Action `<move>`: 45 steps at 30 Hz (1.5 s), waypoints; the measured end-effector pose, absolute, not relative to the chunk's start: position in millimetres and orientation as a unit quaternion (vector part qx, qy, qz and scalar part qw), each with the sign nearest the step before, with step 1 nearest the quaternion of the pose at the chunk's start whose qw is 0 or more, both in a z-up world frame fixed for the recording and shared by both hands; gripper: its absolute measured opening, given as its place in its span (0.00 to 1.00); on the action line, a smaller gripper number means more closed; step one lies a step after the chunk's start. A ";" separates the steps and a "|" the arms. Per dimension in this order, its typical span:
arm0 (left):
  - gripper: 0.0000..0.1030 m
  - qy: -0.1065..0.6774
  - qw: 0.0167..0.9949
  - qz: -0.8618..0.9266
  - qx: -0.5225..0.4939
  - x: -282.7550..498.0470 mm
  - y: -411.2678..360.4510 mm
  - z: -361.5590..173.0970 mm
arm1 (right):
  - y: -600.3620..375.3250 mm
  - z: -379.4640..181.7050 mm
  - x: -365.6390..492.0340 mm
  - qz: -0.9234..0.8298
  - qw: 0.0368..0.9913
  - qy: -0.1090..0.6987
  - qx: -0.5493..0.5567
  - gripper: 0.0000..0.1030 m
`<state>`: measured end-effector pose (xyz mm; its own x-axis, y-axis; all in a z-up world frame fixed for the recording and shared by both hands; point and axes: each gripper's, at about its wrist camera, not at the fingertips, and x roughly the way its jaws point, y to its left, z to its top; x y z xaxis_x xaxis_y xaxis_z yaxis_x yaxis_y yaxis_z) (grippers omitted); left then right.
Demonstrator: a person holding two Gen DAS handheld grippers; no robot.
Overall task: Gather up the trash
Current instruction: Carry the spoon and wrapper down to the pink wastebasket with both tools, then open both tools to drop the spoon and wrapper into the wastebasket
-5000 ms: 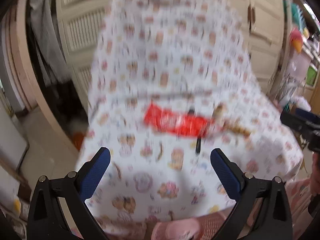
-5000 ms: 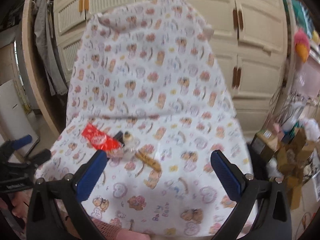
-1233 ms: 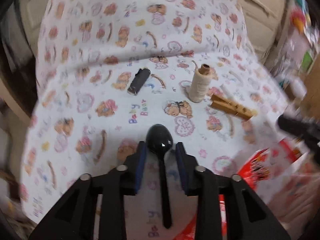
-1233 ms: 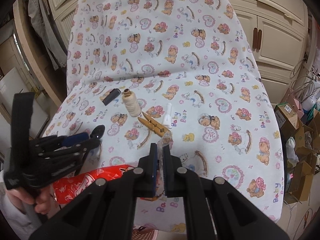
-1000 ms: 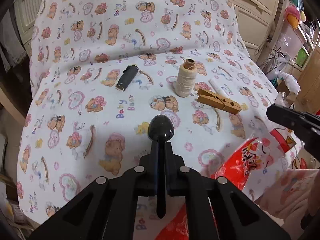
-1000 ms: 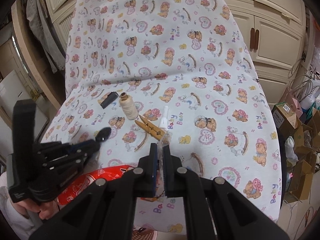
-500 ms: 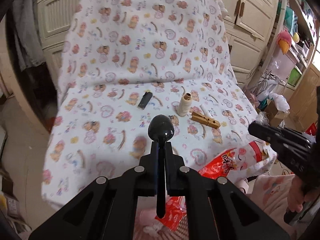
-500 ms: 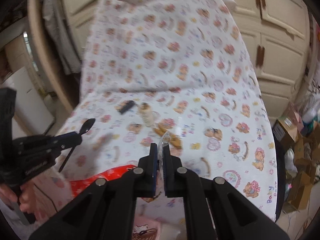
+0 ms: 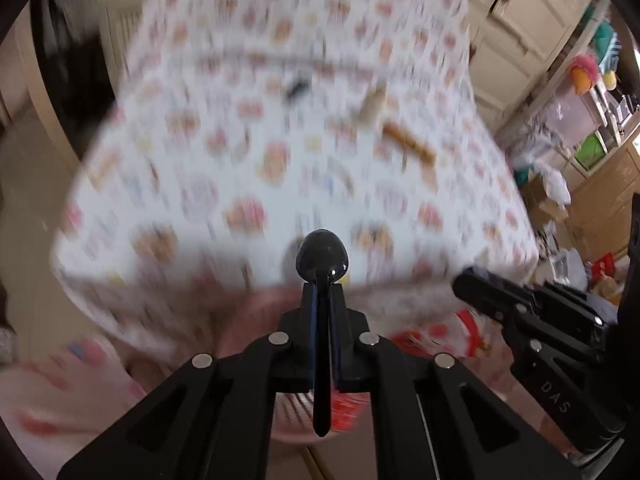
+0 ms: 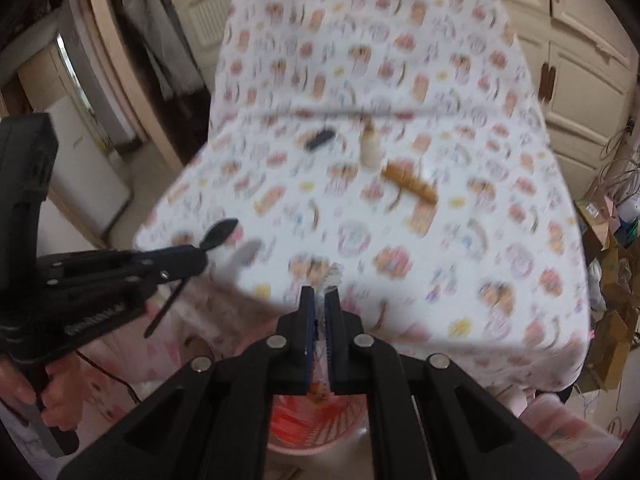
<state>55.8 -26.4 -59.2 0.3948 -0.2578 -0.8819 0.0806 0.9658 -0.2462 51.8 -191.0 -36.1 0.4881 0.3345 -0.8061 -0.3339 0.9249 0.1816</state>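
My left gripper (image 9: 320, 300) is shut on a black plastic spoon (image 9: 322, 258), bowl forward, held off the near edge of the cloth-covered table; it also shows in the right wrist view (image 10: 218, 236). My right gripper (image 10: 319, 300) is shut on a clear plastic wrapper (image 10: 332, 274) and shows at the right of the left wrist view (image 9: 472, 284). Both hang above a pink basket (image 10: 316, 446) on the floor with the red snack wrapper (image 10: 288, 416) in it. The red wrapper also shows below the table edge (image 9: 432, 338).
On the bear-print cloth (image 10: 500, 200) lie a black lighter (image 10: 320, 138), a spool of beige thread (image 10: 370, 148) and a wooden clothespin (image 10: 410, 182). Cream cupboards (image 10: 580, 60) stand behind. Cardboard boxes and clutter (image 10: 608, 272) fill the floor at right.
Both grippers have pulled back and down from the table to over the pink basket, still holding the spoon and the clear wrapper. The red wrapper now lies in the basket.
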 end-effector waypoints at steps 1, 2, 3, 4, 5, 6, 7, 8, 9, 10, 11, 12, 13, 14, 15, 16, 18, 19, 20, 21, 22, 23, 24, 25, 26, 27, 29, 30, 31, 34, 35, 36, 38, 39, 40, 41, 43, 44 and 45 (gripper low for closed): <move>0.04 0.557 0.819 -0.104 -0.089 53.9 -26.0 -69.2 | -189.2 -42.8 51.1 0.198 0.858 0.474 0.002 0.04; 0.04 0.570 0.810 -0.108 -0.090 51.6 -27.3 -77.5 | -186.9 -52.0 50.7 0.202 0.851 0.484 0.002 0.04; 0.04 0.579 0.803 -0.111 -0.082 49.7 -29.9 -83.6 | -185.2 -58.4 50.0 0.200 0.848 0.491 -0.001 0.04; 0.04 0.584 0.800 -0.111 -0.076 47.8 -32.1 -87.4 | -183.9 -65.6 49.2 0.193 0.846 0.496 -0.006 0.04; 0.04 0.588 0.798 -0.111 -0.072 46.5 -34.0 -90.5 | -182.4 -73.6 48.7 0.189 0.844 0.503 -0.010 0.04; 0.04 0.590 0.796 -0.112 -0.071 45.4 -35.5 -92.6 | -182.3 -79.5 48.0 0.188 0.840 0.508 -0.011 0.04; 0.04 0.591 0.795 -0.114 -0.071 44.3 -37.2 -93.6 | -180.5 -88.8 47.1 0.189 0.832 0.521 -0.007 0.04; 0.04 0.593 0.794 -0.117 -0.067 43.4 -40.0 -94.6 | -179.9 -94.6 47.3 0.191 0.826 0.530 -0.003 0.04; 0.04 0.594 0.794 -0.118 -0.059 41.4 -43.2 -96.4 | -178.8 -101.3 47.1 0.193 0.819 0.540 0.002 0.04; 0.04 0.596 0.793 -0.118 -0.051 40.7 -45.1 -98.4 | -177.2 -109.4 46.6 0.189 0.813 0.550 0.004 0.04; 0.04 0.600 0.790 -0.118 -0.044 39.7 -46.7 -101.7 | -175.8 -114.4 45.7 0.185 0.811 0.555 0.003 0.04; 0.04 0.606 0.786 -0.118 -0.040 39.0 -47.9 -106.0 | -174.5 -119.1 45.0 0.181 0.810 0.558 0.000 0.04; 0.04 0.615 0.779 -0.119 -0.039 38.2 -48.9 -112.1 | -173.7 -125.7 44.2 0.174 0.807 0.564 -0.001 0.04; 0.04 0.623 0.773 -0.117 -0.040 38.5 -48.3 -117.6 | -173.7 -130.0 44.4 0.170 0.805 0.568 0.001 0.04; 0.04 0.631 0.766 -0.113 -0.040 38.9 -48.0 -124.3 | -174.9 -135.7 44.5 0.165 0.802 0.574 0.008 0.04; 0.04 0.639 0.761 -0.108 -0.037 39.9 -48.0 -131.1 | -177.1 -139.6 45.2 0.158 0.800 0.578 0.017 0.04; 0.04 0.656 0.748 -0.094 -0.026 41.7 -48.7 -146.8 | -182.9 -150.0 47.0 0.137 0.799 0.584 0.036 0.04; 0.04 0.665 0.741 -0.091 -0.023 42.2 -49.3 -154.4 | -186.7 -154.5 47.3 0.128 0.797 0.589 0.043 0.04; 0.04 0.676 0.731 -0.089 -0.021 43.0 -50.3 -163.4 | -189.2 -158.6 48.7 0.121 0.796 0.591 0.048 0.04; 0.04 0.687 0.721 -0.088 -0.021 43.2 -51.7 -171.4 | -192.0 -163.0 49.9 0.113 0.796 0.592 0.052 0.04; 0.04 0.698 0.710 -0.089 -0.021 43.1 -52.7 -179.9 | -193.9 -165.5 50.7 0.104 0.799 0.590 0.054 0.04; 0.04 0.707 0.701 -0.089 -0.023 42.5 -53.4 -186.9 | -194.4 -164.8 51.5 0.099 0.806 0.582 0.052 0.04; 0.04 0.713 0.695 -0.089 -0.024 41.9 -55.0 -192.3 | -194.2 -162.7 51.8 0.097 0.813 0.572 0.048 0.04; 0.04 0.717 0.690 -0.090 -0.024 41.2 -56.3 -196.4 | -193.8 -160.7 51.9 0.098 0.818 0.564 0.046 0.04; 0.04 0.721 0.686 -0.091 -0.026 41.6 -56.5 -200.7 | -192.9 -157.6 51.4 0.102 0.825 0.554 0.045 0.05; 0.04 0.727 0.680 -0.092 -0.033 42.6 -55.8 -205.0 | -192.2 -155.2 50.8 0.104 0.829 0.547 0.046 0.05; 0.04 0.739 0.666 -0.091 -0.051 43.1 -52.7 -215.5 | -190.6 -156.8 52.0 0.103 0.833 0.542 0.041 0.05; 0.04 0.741 0.664 -0.085 -0.050 43.7 -52.7 -217.9 | -189.6 -161.0 52.8 0.100 0.831 0.546 0.038 0.05; 0.04 0.742 0.664 -0.079 -0.044 43.8 -52.5 -220.7 | -188.7 -167.1 52.9 0.096 0.827 0.554 0.033 0.05; 0.04 0.750 0.656 -0.067 -0.043 43.3 -49.0 -229.3 | -186.8 -191.2 52.3 0.082 0.805 0.587 0.014 0.05; 0.04 0.754 0.651 -0.067 -0.052 42.6 -47.1 -232.0 | -186.5 -197.1 52.0 0.082 0.798 0.597 0.012 0.05; 0.04 0.758 0.646 -0.068 -0.060 41.8 -45.5 -234.0 | -186.6 -204.0 51.7 0.081 0.790 0.608 0.013 0.05; 0.04 0.761 0.642 -0.065 -0.064 41.3 -43.7 -235.9 | -187.6 -212.1 49.7 0.082 0.778 0.623 0.019 0.05; 0.04 0.761 0.643 -0.063 -0.062 41.2 -43.5 -236.7 | -188.3 -216.8 48.8 0.082 0.769 0.634 0.025 0.05; 0.04 0.760 0.644 -0.059 -0.061 41.5 -42.6 -237.3 | -189.4 -220.8 47.2 0.080 0.763 0.641 0.029 0.05; 0.04 0.761 0.643 -0.056 -0.062 41.5 -41.4 -238.0 | -190.8 -223.5 46.4 0.078 0.759 0.646 0.034 0.05; 0.04 0.764 0.640 -0.052 -0.066 41.5 -39.1 -240.2 | -193.6 -229.9 45.4 0.074 0.747 0.659 0.046 0.07; 0.04 0.765 0.639 -0.050 -0.067 41.3 -38.3 -241.1 | -195.0 -232.6 45.2 0.073 0.742 0.664 0.053 0.12; 0.05 0.765 0.639 -0.048 -0.068 41.7 -38.4 -242.0 | -196.6 -235.2 44.8 0.072 0.737 0.669 0.061 0.17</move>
